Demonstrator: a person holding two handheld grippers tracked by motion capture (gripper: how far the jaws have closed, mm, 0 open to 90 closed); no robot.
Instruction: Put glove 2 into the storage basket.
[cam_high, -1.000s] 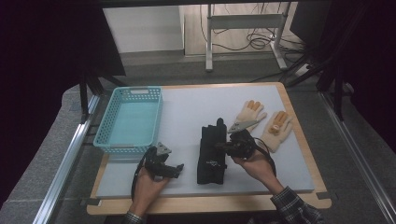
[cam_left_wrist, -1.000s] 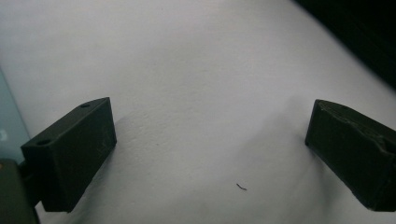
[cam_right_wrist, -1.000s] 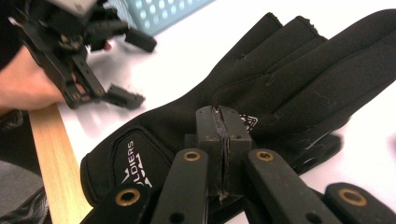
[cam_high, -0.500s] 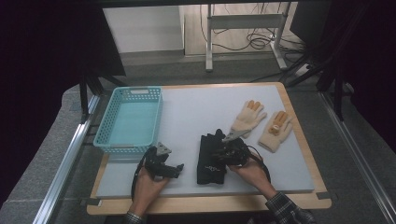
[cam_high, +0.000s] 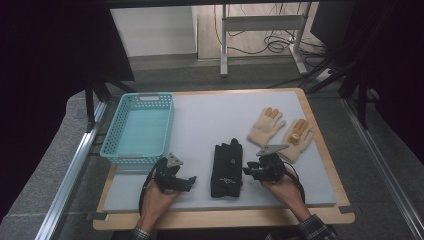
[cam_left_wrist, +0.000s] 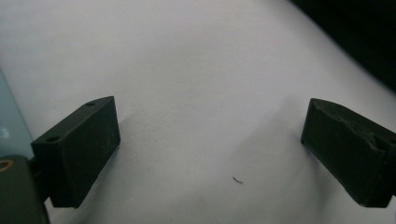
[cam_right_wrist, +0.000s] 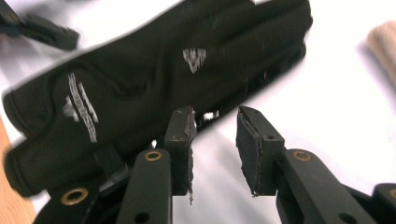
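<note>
At the far left of the table (cam_high: 200, 125) sits a turquoise basket (cam_high: 137, 131), its near rim just beyond my left gripper (cam_high: 188, 183). I hold that gripper low over bare white table near the near edge; in the left gripper view (cam_left_wrist: 210, 154) its jaws stand wide apart with nothing between them. To its right, in the middle, lies the pair of black gloves (cam_high: 226, 168), stacked, cuffs toward me and fingers pointing away. My right gripper (cam_high: 248, 170) sits just at the gloves' right edge, pointing left at them. In the right gripper view (cam_right_wrist: 214, 140) its jaws are parted by a narrow gap, one jaw at the gloves' (cam_right_wrist: 154, 79) edge, nothing pinched. Farther right and farther off lie two cream knit gloves (cam_high: 280, 131) with orange fingertips, side by side.
</note>
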